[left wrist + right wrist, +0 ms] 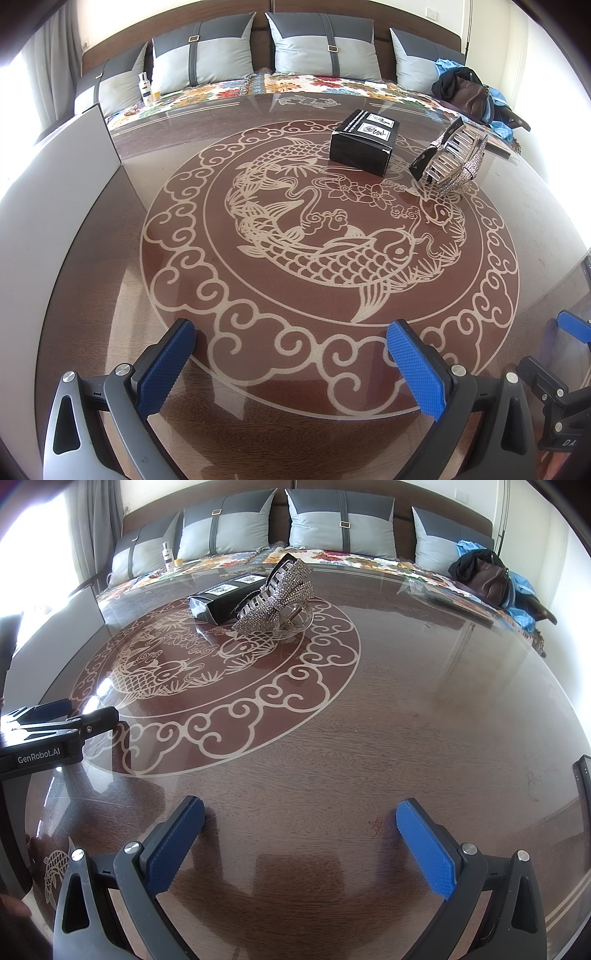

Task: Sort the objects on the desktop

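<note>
A black box (pixel 364 142) with white labels lies at the far side of the glass-topped table (pixel 110 295). A rhinestone hair claw clip (pixel 448 155) lies just right of it. In the right wrist view the clip (pixel 277 596) lies in front of the box (pixel 218 600). My left gripper (pixel 291 339) is open and empty near the table's front, well short of both. My right gripper (pixel 301 821) is open and empty over bare wood. The right gripper also shows at the left wrist view's right edge (pixel 569 332), and the left gripper at the right wrist view's left edge (pixel 55 716).
A white panel (pixel 55 206) stands along the table's left side. Behind the table is a sofa with grey cushions (pixel 325 48), a white bottle (pixel 145 88) and a dark bag (pixel 467 92). A dark device (pixel 583 790) lies at the right table edge.
</note>
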`<state>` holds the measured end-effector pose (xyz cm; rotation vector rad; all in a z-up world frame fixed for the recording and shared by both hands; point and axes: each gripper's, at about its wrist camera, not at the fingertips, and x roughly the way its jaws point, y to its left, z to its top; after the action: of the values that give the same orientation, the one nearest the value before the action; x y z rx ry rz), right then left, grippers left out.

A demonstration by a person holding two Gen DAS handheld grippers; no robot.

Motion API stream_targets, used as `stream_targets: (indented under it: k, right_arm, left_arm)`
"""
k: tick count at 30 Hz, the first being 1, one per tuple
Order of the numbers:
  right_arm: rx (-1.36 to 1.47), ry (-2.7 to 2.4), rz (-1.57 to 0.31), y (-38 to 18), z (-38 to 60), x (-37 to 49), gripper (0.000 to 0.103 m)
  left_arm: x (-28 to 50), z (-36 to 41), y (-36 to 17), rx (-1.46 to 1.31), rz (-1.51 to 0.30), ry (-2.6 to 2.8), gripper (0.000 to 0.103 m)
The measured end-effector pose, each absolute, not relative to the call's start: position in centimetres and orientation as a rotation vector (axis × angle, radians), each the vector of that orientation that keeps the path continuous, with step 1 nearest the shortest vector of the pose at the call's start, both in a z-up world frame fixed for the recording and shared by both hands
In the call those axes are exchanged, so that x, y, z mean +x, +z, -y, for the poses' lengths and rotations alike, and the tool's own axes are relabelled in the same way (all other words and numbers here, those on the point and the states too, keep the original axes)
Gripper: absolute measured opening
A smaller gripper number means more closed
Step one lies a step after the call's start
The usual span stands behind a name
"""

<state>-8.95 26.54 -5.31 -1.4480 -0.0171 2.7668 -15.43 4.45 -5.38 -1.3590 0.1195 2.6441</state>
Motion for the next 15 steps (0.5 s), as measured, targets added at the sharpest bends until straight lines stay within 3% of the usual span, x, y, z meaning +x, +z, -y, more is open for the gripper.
stream_targets:
  k: [15]
  right_arm:
    - [-1.491, 2.761, 0.025, -5.2, -26.7, -9.6, 0.103]
  left_arm:
    - [-12.6, -2.3, -5.3, -1.287, -0.246, 2.469, 0.103]
